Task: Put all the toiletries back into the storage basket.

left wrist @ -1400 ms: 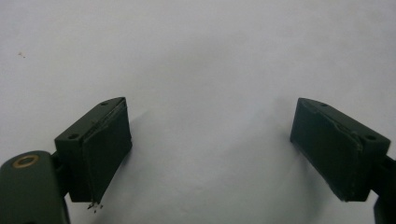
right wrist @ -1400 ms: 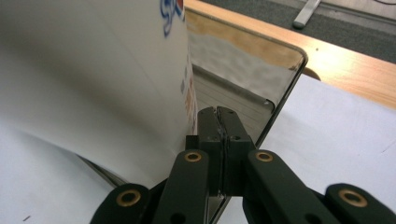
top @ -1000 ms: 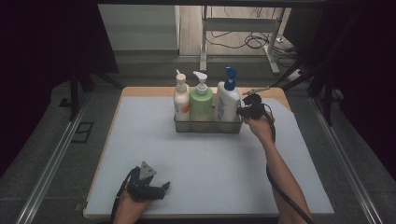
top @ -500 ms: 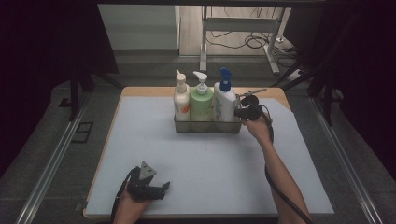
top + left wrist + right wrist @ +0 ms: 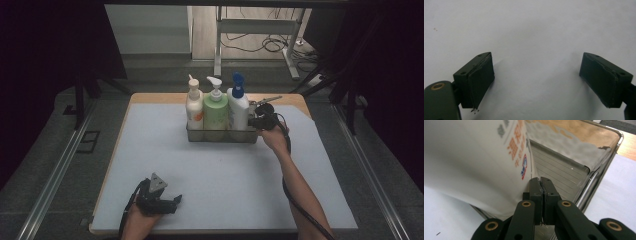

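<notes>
1. resting at the near left corner of the pale grey counter (image 5: 150, 150), the left hand-held gripper (image 5: 172, 202) lies well apart from everything else; its two black jaws stand wide open over bare surface with nothing between them.

2. standing near the far edge, a shallow clear-walled rectangular tray (image 5: 222, 135) holds three pump bottles upright in a row: a white bottle with an orange label (image 5: 194, 107), a light green bottle (image 5: 215, 110), and a tall white bottle with a blue pump (image 5: 238, 107) at the tray's right end.

3. the tall white bottle (image 5: 474, 155) has its long axis vertical, and in the right gripper view it sits just left of the jaws, very near them.

4. the right hand-held gripper (image 5: 256, 121) is at the tray's right end, jaws pressed fully together; they appear to pinch the tray's thin wall (image 5: 596, 170), though i cannot tell for certain that the wall is caught.

5. judging by this, the right hand is far nearer the tray, which stretches leftward from it, so any pull or slide would run along that row.
</notes>
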Demonstrator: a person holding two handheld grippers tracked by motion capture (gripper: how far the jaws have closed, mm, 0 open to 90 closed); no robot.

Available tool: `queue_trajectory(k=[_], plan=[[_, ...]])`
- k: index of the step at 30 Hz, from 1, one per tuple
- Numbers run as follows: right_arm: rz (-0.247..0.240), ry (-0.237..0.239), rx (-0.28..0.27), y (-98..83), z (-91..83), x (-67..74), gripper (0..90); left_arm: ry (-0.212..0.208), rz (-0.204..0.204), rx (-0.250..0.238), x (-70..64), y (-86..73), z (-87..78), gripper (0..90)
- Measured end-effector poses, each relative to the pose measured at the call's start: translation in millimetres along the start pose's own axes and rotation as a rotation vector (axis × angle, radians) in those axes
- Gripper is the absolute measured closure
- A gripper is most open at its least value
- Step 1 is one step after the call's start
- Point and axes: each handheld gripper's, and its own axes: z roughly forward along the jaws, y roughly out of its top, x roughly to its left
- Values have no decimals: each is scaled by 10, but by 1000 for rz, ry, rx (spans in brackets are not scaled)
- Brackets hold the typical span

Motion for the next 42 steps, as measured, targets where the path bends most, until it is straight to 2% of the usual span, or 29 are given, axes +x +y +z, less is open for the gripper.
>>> queue_trajectory(k=[15, 22, 35, 42], plan=[[-27, 11, 10, 16, 31, 91, 890, 0, -1, 0, 0, 0, 0, 122], [-19, 14, 11, 11, 24, 100, 896, -1, -1, 0, 0, 0, 0, 122], [-62, 28, 18, 7, 4, 161, 896, 0, 1, 2, 2, 1, -1, 122], [-70, 34, 22, 4, 0, 179, 896, -1, 1, 3, 4, 2, 0, 122]])
